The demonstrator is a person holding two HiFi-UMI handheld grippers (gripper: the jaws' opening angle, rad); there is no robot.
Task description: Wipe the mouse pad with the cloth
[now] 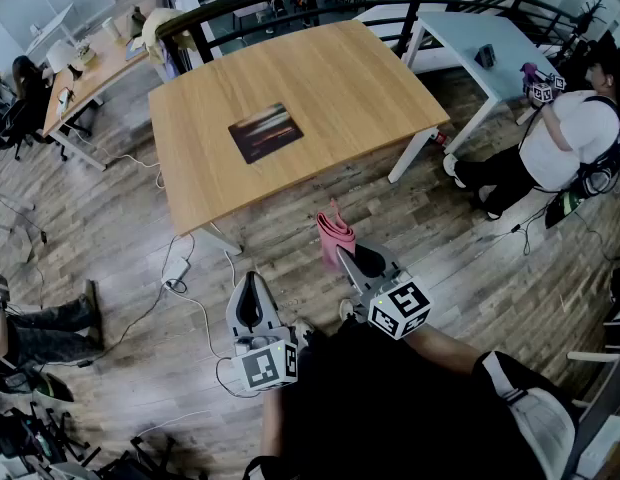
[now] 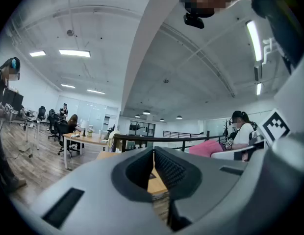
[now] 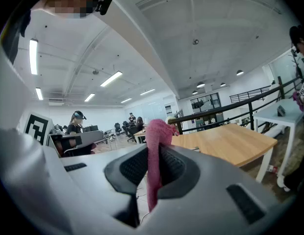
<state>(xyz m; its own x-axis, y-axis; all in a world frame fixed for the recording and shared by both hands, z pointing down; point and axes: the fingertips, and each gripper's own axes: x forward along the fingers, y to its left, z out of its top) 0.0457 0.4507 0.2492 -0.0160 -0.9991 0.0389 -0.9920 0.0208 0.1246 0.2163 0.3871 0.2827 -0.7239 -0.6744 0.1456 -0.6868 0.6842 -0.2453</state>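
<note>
The right gripper point(image 1: 362, 260) is pinching the pink cloth point(image 1: 336, 236) between its jaws, with the cloth's folded end sticking up past the tips and its lower end hanging below them. The left gripper point(image 1: 252, 300) is holding nothing; its jaws are apparently pressing together at the tips, though a thin sliver of light makes this uncertain. Both grippers are hovering over the wooden floor point(image 1: 140, 268), short of the table point(image 1: 340, 78). The dark mouse pad point(image 1: 266, 131) is lying flat on the tabletop, well apart from the cloth.
</note>
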